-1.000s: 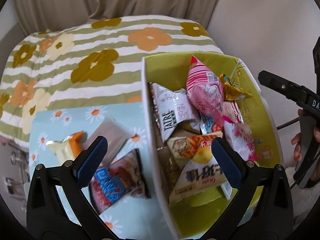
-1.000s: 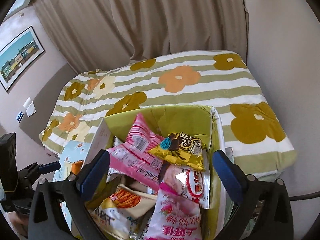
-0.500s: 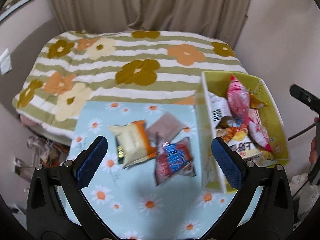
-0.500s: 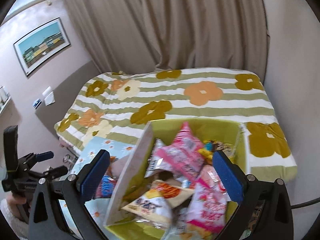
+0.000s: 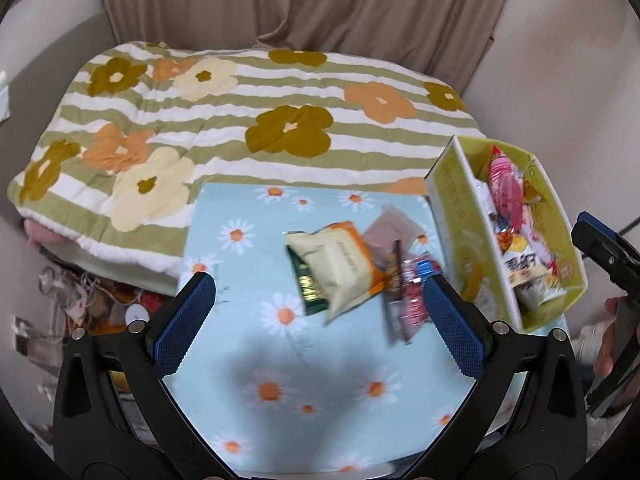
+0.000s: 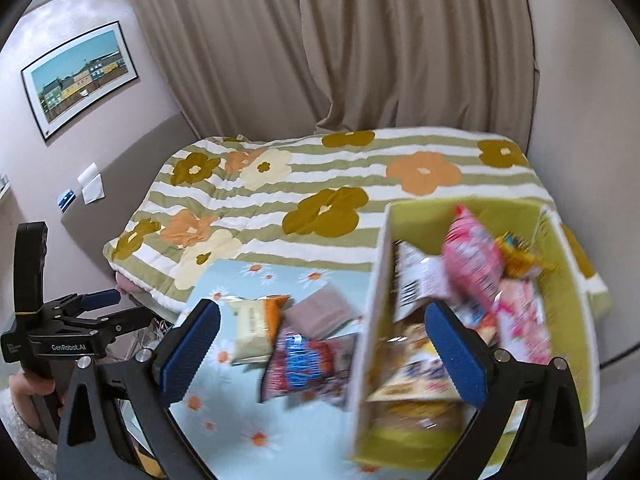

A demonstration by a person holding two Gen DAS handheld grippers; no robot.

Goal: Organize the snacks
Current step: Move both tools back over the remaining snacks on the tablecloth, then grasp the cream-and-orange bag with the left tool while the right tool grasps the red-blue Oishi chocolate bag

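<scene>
A yellow-green box (image 5: 460, 216) (image 6: 568, 272) full of snack packets stands at the right of a daisy-print table (image 5: 248, 360) (image 6: 224, 420). Three loose packets lie left of it: a cream and orange bag (image 5: 340, 268) (image 6: 252, 328), a mauve packet (image 5: 394, 226) (image 6: 320, 314) and a red and blue packet (image 5: 408, 296) (image 6: 304, 364). My left gripper (image 5: 318, 324) is open and empty above the table, near the loose packets. My right gripper (image 6: 320, 348) is open and empty, raised over the box's left wall.
A bed with a striped flower quilt (image 5: 208, 120) (image 6: 320, 184) lies behind the table. Beige curtains (image 6: 320, 48) hang at the back. Cluttered items (image 5: 92, 300) sit on the floor left of the table. A picture (image 6: 80, 76) hangs on the left wall.
Both grippers have pulled back and up from the box. The left view swung left, off the box and onto the table with the loose packets. Both stay open.
</scene>
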